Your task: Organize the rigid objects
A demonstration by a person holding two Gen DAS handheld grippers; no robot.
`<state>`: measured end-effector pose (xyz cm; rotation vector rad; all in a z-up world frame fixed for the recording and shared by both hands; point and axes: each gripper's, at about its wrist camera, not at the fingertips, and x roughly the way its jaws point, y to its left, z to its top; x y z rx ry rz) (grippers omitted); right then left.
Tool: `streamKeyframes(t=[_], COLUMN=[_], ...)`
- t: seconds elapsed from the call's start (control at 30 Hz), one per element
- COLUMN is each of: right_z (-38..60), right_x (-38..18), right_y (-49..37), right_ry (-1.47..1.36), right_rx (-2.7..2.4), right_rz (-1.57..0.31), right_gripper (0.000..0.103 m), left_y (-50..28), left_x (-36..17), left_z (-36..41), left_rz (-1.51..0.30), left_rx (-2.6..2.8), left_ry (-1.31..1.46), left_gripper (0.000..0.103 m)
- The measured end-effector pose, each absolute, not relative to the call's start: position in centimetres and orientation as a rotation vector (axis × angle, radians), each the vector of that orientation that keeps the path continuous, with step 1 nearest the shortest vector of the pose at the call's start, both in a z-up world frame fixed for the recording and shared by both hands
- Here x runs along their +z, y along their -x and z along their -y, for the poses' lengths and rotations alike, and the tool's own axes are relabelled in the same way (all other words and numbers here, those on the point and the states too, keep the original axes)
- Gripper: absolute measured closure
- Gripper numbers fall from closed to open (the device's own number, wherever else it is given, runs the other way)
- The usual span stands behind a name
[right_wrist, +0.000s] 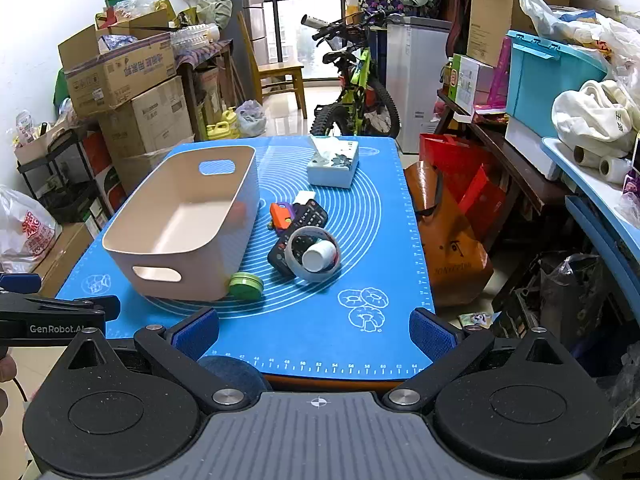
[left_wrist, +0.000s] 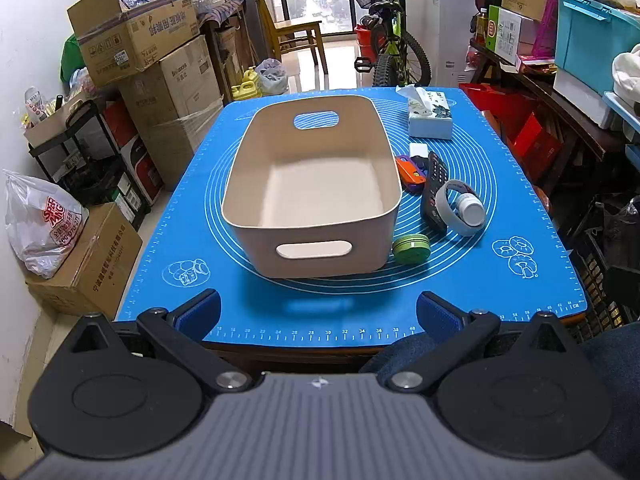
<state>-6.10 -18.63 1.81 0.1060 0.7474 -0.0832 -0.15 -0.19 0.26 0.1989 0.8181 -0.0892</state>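
Observation:
An empty beige bin (left_wrist: pixel 244 208) (right_wrist: pixel 132 248) stands on the blue mat (left_wrist: pixel 480 292) (right_wrist: pixel 320 332). To its right lie a green round tin (left_wrist: pixel 411 248) (right_wrist: pixel 246 286), a black remote (left_wrist: pixel 434 188) (right_wrist: pixel 306 220), a tape roll (left_wrist: pixel 448 210) (right_wrist: pixel 296 268) with a white pill bottle (left_wrist: pixel 471 208) (right_wrist: pixel 319 256) in it, an orange and purple item (left_wrist: pixel 408 172) (right_wrist: pixel 280 214) and a small white block (left_wrist: pixel 418 149) (right_wrist: pixel 304 198). My left gripper (left_wrist: pixel 318 312) is open and empty at the mat's near edge. My right gripper (right_wrist: pixel 314 332) is open and empty there too.
A tissue box (left_wrist: pixel 430 118) (right_wrist: pixel 334 162) sits at the mat's far right. Cardboard boxes (left_wrist: pixel 140 40) and a black rack (left_wrist: pixel 80 160) stand left of the table. A bicycle (left_wrist: pixel 392 48) is behind it. Red bags (right_wrist: pixel 460 184) and shelves stand to the right.

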Motion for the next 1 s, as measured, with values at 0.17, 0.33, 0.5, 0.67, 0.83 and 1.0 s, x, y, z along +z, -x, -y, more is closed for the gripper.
streamKeyframes(t=[0.17, 0.33, 0.5, 0.67, 0.83, 1.0], right_z=[18.59, 18.58, 18.61, 18.39, 18.38, 18.4], right_x=[1.85, 1.84, 1.84, 1.55, 1.54, 1.56], right_y=[6.09, 6.07, 6.08, 5.93, 5.88, 5.87], right_ry=[-0.106, -0.106, -0.105, -0.104, -0.104, -0.104], right_rx=[-0.084, -0.084, -0.085, -0.083, -0.084, -0.083], right_rz=[-0.748, -0.748, -0.749, -0.755, -0.755, -0.755], right_gripper=[0.002, 0.002, 0.003, 0.002, 0.002, 0.002], left_y=[0.17, 0.18, 0.19, 0.25, 0.26, 0.23], left_x=[0.32, 0.3, 0.29, 0.4, 0.45, 0.31], left_z=[0.16, 0.16, 0.19, 0.16, 0.15, 0.04], left_rz=[-0.818, -0.818, -0.818, -0.819, -0.82, -0.822], left_rx=[-0.092, -0.092, -0.09, -0.09, -0.091, -0.085], left_ry=[-0.198, -0.199, -0.198, -0.199, -0.199, -0.2], left_gripper=[0.0, 0.0, 0.0, 0.0, 0.0, 0.0])
